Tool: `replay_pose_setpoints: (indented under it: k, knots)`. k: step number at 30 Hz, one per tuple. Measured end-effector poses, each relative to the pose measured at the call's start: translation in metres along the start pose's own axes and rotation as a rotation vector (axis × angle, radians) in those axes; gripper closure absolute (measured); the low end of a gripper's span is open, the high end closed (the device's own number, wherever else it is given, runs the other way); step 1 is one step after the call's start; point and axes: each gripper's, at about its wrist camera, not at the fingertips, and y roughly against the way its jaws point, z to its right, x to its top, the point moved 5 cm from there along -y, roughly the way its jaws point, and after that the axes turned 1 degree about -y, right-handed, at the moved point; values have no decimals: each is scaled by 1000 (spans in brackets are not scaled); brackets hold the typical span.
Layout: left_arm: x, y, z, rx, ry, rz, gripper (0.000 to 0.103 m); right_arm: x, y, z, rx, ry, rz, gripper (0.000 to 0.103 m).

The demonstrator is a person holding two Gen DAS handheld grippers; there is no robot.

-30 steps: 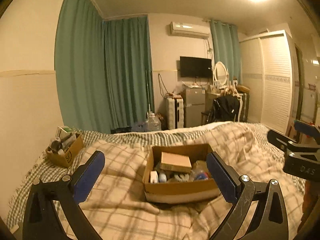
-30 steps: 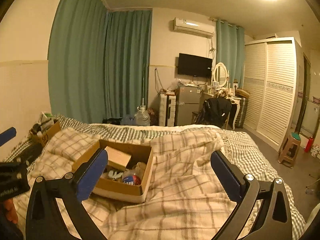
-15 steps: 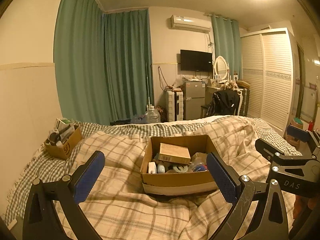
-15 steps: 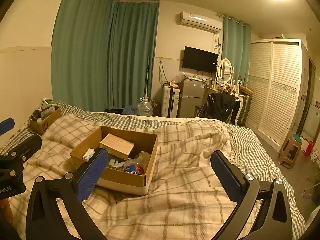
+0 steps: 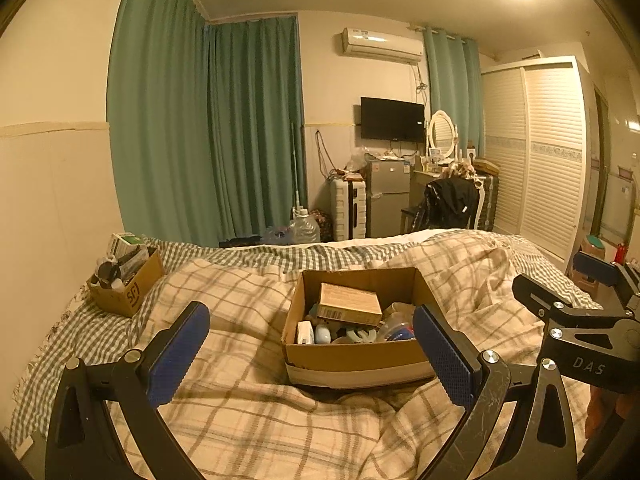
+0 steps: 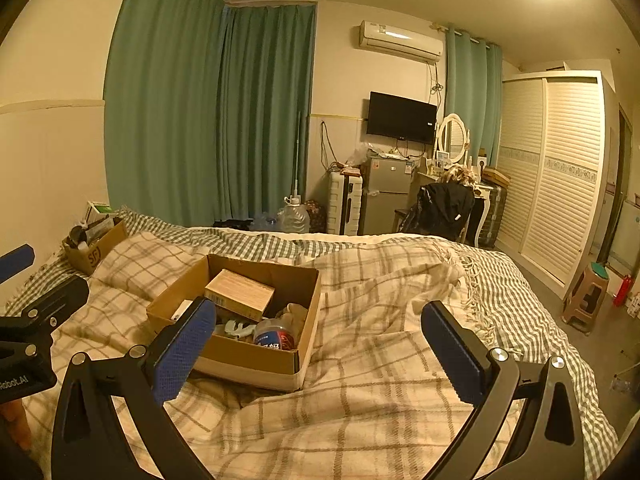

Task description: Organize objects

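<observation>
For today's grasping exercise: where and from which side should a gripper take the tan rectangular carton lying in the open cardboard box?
Probably from above, across the tan carton's short width: it lies flat atop the clutter, and the cardboard box walls block sideways approaches.

An open cardboard box [image 5: 352, 356] sits at centre frame on a plaid blanket [image 5: 240, 420] covering a bed, a small tan carton [image 5: 349, 305] lying atop its clutter. The left claw [image 5: 312, 356] gapes wide in the foreground. A second box [image 5: 130, 288] rests at mid-left; the right claw [image 5: 560, 284] enters at right.
</observation>
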Motion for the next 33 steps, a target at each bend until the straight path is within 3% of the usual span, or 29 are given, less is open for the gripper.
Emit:
replay_pose_setpoints:
  k: [33]
  knots:
    - [-9,-6,-6,7,36,-37,0,-4,-6,-1,-14,-4,-18,0]
